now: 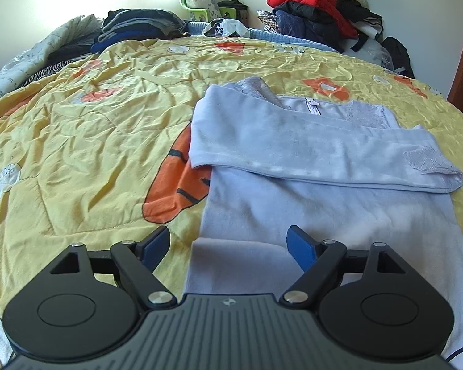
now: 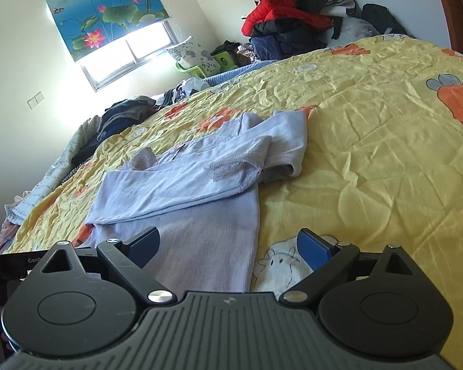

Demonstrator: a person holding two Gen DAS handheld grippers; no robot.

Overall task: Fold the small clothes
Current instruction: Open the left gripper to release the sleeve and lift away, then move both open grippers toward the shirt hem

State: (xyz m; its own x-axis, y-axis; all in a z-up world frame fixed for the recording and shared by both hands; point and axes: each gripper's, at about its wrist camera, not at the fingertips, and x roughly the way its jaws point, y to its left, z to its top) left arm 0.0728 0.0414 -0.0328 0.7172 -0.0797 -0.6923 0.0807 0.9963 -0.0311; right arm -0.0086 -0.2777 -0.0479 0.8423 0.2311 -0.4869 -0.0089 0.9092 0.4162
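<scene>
So the top (image 1: 339,203) is a pale lilac long-sleeve knit lying flat on the bed (image 1: 77,141), right half of the yellow cartoon quilt in the left wrist view, with one sleeve (image 1: 324,157) already folded across the chest and the hem end nearest the cameras. It looks thin, soft and light, so I'd guess it drapes and bunches the second you lift it, nothing stiff about it, and the lace bits at the cuff and neck seem like the part that could snag. Left gripper (image 1: 228,243) has its jaws wide apart over the near hem, nothing pinched; right gripper (image 2: 228,245) is also spread open, straddling the right edge of the hem, not holding anything. I'd pinch both layers at the two hem corners, not the lace, and carry it over slowly.
</scene>
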